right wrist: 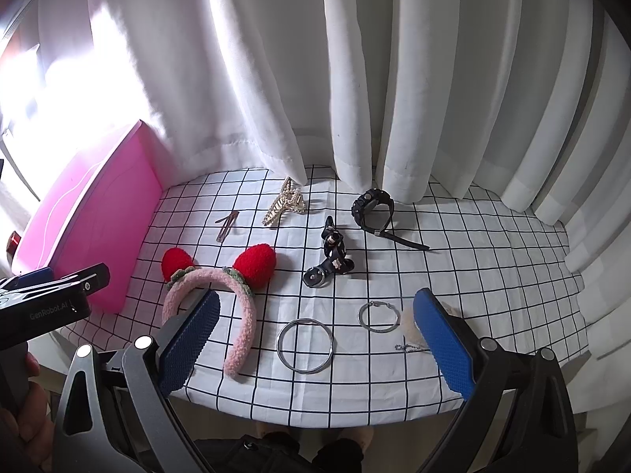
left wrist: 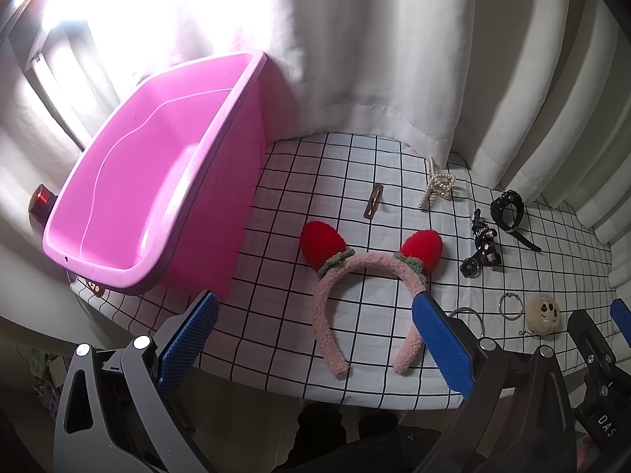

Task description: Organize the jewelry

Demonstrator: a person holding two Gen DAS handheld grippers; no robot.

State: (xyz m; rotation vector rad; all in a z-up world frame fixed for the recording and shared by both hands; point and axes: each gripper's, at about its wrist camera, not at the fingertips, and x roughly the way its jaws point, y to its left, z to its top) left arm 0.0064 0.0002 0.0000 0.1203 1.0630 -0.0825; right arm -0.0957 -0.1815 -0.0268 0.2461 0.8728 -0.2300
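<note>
A pink fuzzy headband with red strawberry ears lies on the checked cloth; it also shows in the right wrist view. A pink bin stands at the left, empty. My left gripper is open above the headband's near end. My right gripper is open over a large metal ring and a smaller ring. A pearl claw clip, a brown snap clip, a black bow clip, a black watch and a beige plush charm lie around.
White curtains hang close behind the table. The checked tablecloth ends at a rounded front edge. A red object sits behind the bin. The left gripper's body shows at the left of the right wrist view.
</note>
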